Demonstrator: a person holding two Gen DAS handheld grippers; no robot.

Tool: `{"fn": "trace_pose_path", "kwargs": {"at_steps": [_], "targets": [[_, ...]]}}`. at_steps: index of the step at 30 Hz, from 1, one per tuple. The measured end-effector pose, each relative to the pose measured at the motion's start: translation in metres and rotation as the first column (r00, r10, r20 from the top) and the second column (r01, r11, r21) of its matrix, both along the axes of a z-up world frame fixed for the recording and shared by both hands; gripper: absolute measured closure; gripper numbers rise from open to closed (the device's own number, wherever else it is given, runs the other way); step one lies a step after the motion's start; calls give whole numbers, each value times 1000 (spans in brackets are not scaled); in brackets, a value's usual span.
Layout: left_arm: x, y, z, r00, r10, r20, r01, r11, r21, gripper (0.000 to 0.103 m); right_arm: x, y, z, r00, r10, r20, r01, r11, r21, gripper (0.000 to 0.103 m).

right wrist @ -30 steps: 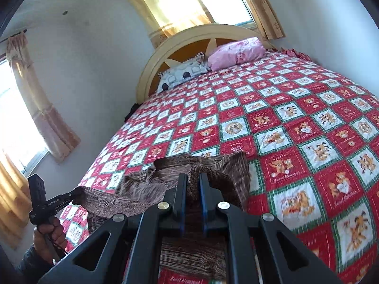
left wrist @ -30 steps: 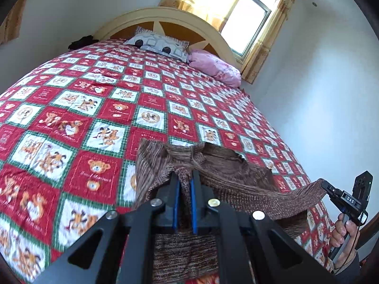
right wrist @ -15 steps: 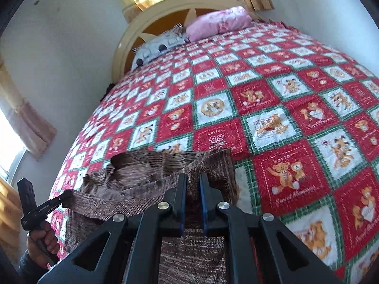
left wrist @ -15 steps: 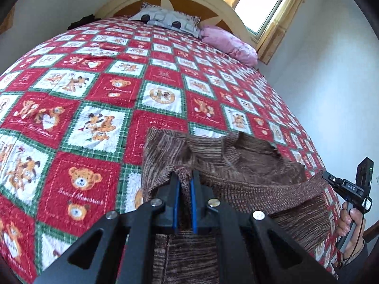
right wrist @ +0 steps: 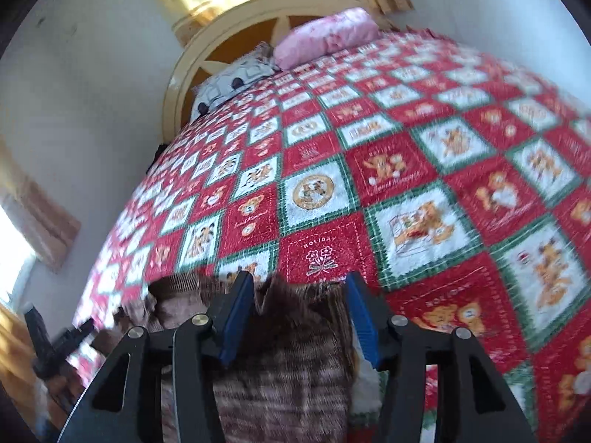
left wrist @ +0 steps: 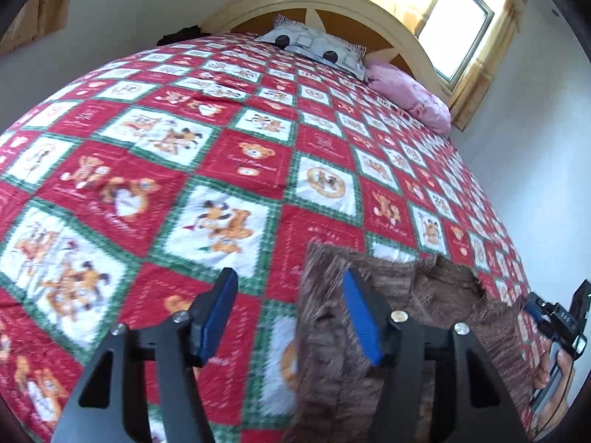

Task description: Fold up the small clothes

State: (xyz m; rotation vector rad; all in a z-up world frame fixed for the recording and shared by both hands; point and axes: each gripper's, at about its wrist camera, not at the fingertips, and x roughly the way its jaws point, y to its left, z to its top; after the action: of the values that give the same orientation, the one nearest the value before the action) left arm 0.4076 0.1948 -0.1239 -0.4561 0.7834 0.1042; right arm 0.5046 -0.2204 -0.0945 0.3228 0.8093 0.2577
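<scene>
Sweater: the brown knit sweater [left wrist: 402, 336] lies on the bed. It is near the close edge, on top of the blanket.
Blanket: the red, green and white teddy bear blanket [left wrist: 229, 170] covers the whole bed.
Left gripper: the left gripper [left wrist: 290, 299] has just been opening. Its two blue pads stand wide apart and hold nothing.
Left gripper and sweater: the left edge of the sweater lies just inside the right pad [left wrist: 360, 317]. The other pad is over bare blanket. The pads do not press the cloth.
Right gripper: the right gripper [right wrist: 297, 308] has just been opening too. Its jaws are wide and nothing is pinched.
Right gripper and sweater: a strip of the sweater [right wrist: 291, 361] lies between the two blue pads and runs back under the tool. The cloth is loose.
Other gripper seen: in the left view the right gripper shows at the far right edge, in a hand [left wrist: 554, 376], past the sweater.
Pillows: a grey patterned pillow [left wrist: 314, 46] and a pink pillow [left wrist: 410, 98] sit far away by the headboard [left wrist: 332, 0].
</scene>
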Motion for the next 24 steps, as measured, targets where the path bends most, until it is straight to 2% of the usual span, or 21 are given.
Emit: {"fn": "trace_pose_path", "kwargs": {"at_steps": [2,3,4,5,6,8,9,10,11,12,14,16,18,22,24], "targets": [[-14,-8,4,999,-29,-14,30,997,76,40,-16,9,8,999,38,24,-37,998,-60,50],[-19,-16,5,998,-63,-16,64,990,123,37,-22,14,10,997,72,20,-70,995,-68,50],[-22,-25,5,995,-93,-31,98,979,180,29,-28,21,11,993,117,8,-116,990,-81,50],[-24,-36,4,991,-120,-57,130,960,246,24,-33,34,9,985,171,-25,-173,976,-129,50],[-23,-51,1,982,-160,-100,184,925,332,23,-35,46,4,976,207,-66,-216,959,-185,50],[-19,-72,-5,964,-207,-164,258,871,418,23,-35,76,-13,945,279,-169,-319,899,-301,50],[-14,-80,-7,962,-205,-181,267,846,462,23,-34,88,-20,935,294,-199,-348,872,-344,50],[-9,-84,-7,963,-199,-182,263,840,475,23,-33,94,-24,935,292,-201,-349,855,-383,50],[-5,-84,-6,966,-190,-177,253,845,471,22,-29,99,-26,943,277,-185,-330,856,-399,50],[4,-81,-5,973,-167,-162,224,861,456,22,-23,99,-26,947,269,-176,-317,870,-378,50],[14,-74,-3,983,-119,-139,170,875,453,19,-6,92,-22,958,245,-150,-280,911,-302,50],[27,-59,-4,992,-41,-122,90,896,434,17,6,89,-19,976,183,-116,-211,927,-309,50],[38,-41,-4,994,3,-113,41,922,384,16,18,83,-20,983,140,-117,-169,941,-294,50],[36,-29,-7,993,32,-111,10,934,358,15,20,76,-18,988,117,-100,-141,948,-286,50],[29,-30,-10,993,32,-111,12,927,375,12,14,74,-17,989,117,-91,-138,950,-280,50]]}}
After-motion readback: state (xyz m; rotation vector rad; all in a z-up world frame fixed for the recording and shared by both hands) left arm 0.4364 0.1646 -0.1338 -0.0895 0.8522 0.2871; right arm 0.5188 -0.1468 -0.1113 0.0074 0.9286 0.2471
